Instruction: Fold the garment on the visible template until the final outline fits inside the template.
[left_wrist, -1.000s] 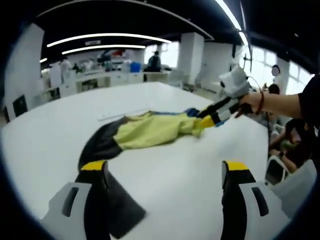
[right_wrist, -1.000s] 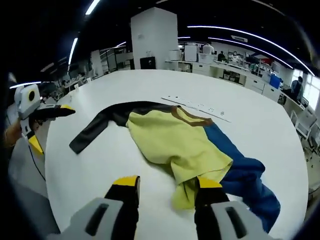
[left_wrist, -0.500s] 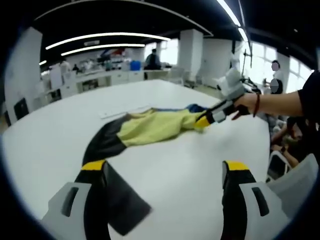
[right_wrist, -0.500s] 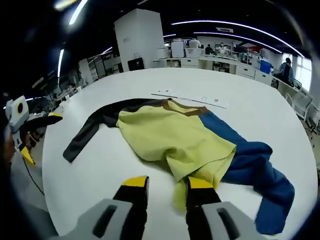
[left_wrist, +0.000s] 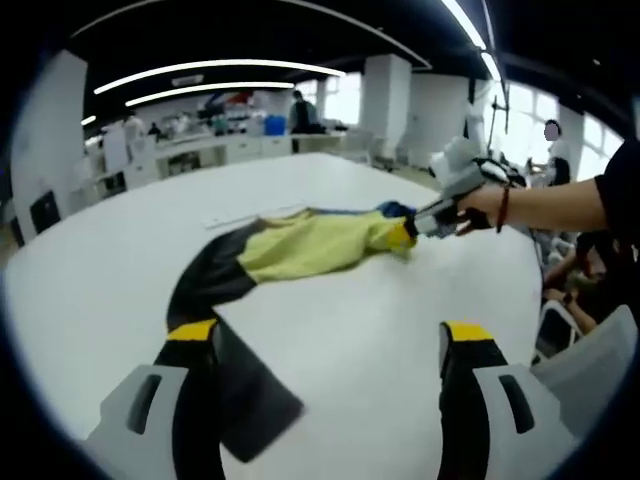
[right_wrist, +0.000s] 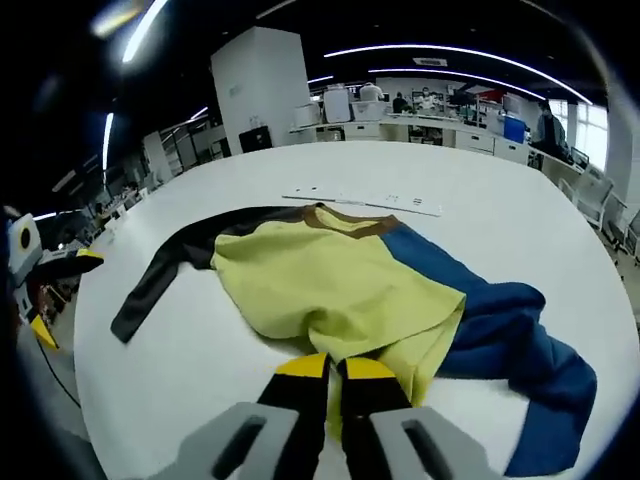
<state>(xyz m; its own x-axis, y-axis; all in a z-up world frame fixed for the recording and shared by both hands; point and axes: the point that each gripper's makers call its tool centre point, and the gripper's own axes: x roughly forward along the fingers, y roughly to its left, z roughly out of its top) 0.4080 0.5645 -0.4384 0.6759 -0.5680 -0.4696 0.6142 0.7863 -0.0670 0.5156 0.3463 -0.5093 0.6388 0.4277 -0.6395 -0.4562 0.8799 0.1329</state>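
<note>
A long-sleeved garment lies crumpled on the white table (left_wrist: 380, 300). It has a yellow body (right_wrist: 330, 285), a blue sleeve (right_wrist: 510, 345) and a black sleeve (right_wrist: 165, 275). My right gripper (right_wrist: 335, 367) is shut on the yellow hem at the garment's near edge. In the left gripper view, that right gripper (left_wrist: 408, 232) grips the yellow cloth (left_wrist: 310, 245) from the right. My left gripper (left_wrist: 328, 335) stands wide open with nothing between its fingers. The black sleeve's end (left_wrist: 245, 395) lies on the table beside its left jaw. In the right gripper view, the left gripper (right_wrist: 60, 292) is out past the table's left edge.
A white strip with small marks (right_wrist: 365, 200) lies on the table just beyond the collar. A person's arm (left_wrist: 560, 205) holds the right gripper. Chairs (left_wrist: 590, 370) stand off the table's right edge. Desks, pillars and people fill the background.
My right gripper's jaws have gone from open to shut on the yellow hem. The garment has shifted slightly. My left gripper stays open near the black sleeve's end.
</note>
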